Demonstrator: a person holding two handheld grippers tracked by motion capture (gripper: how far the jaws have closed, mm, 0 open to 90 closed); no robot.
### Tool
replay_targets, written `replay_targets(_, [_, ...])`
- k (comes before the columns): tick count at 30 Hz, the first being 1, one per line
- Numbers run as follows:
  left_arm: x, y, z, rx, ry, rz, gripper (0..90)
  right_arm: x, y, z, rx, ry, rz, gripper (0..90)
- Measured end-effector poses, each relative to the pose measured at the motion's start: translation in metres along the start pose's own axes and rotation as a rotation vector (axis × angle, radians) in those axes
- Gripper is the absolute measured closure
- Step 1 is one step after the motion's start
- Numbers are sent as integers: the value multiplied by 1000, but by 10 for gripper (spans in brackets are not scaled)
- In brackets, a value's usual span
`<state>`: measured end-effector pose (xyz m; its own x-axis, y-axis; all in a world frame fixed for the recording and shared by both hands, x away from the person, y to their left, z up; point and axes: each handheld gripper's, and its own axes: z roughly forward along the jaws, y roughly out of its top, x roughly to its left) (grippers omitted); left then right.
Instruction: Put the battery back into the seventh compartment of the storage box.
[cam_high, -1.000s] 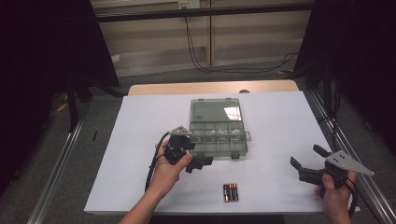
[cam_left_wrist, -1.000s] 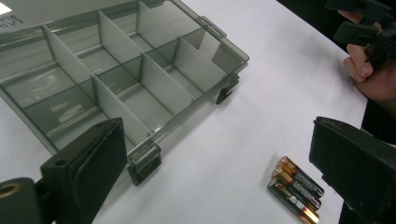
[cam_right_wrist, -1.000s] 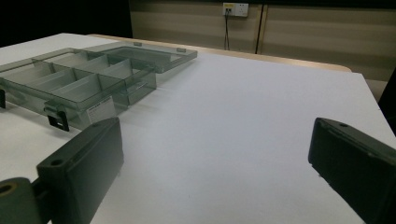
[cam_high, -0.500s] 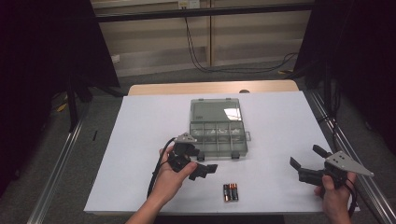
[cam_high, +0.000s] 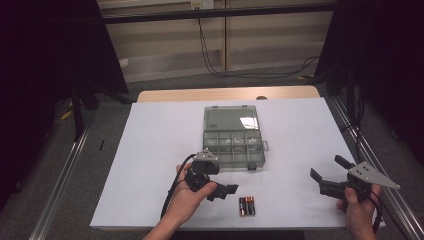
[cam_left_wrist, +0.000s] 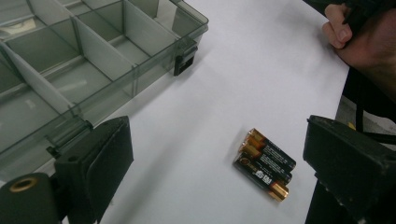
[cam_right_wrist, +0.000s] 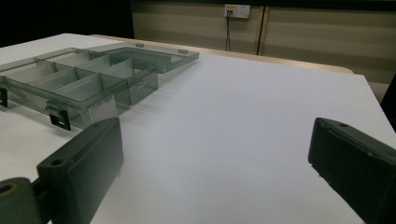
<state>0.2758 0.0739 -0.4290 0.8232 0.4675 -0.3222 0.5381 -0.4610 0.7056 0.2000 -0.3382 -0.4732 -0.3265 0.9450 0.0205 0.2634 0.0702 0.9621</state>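
Batteries (cam_left_wrist: 264, 164) lie on the white table (cam_high: 165, 135) just ahead of the left gripper (cam_high: 223, 191), jaws apart (long axes slanting across its gap); right gripper (cam_high: 327, 176), also open, sits well apart.

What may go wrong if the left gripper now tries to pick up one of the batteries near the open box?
1. The three batteries lie side by side and touching, so the open left gripper may pinch more than one, or push the neighbours so they roll.
2. They lie near the table's front edge; a nudged battery might roll off.
3. The open organizer box is close beside the left gripper, which may bump its latch.
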Motion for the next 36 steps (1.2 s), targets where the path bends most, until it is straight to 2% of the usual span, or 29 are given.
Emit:
replay_targets(3, [-2,-1,1,10,5,5,89,0,0,0,0,-1,0,28])
replay_targets(7, [-6,-4,6,16,-12,13,95,0,0,0,2,-1,-3,28])
replay_targets(17, [-15,-9,15,41,1,24,138,0,0,0,4,-4,2,28])
replay_targets(22, [-20,-13,22,55,-20,14,148,0,0,0,3,-7,0,29])
replay_targets(29, [-26,-17,26,72,-18,28,174,0,0,1,3,-7,-2,29])
replay_targets(30, [-28,-19,27,86,-13,33,176,0,0,1,3,-8,-2,29])
replay_targets(35, [-34,-21,30,87,-4,34,191,0,0,1,4,-10,-2,29])
replay_targets(36, [-36,-22,31,93,13,33,199,0,0,1,5,-10,-1,29])
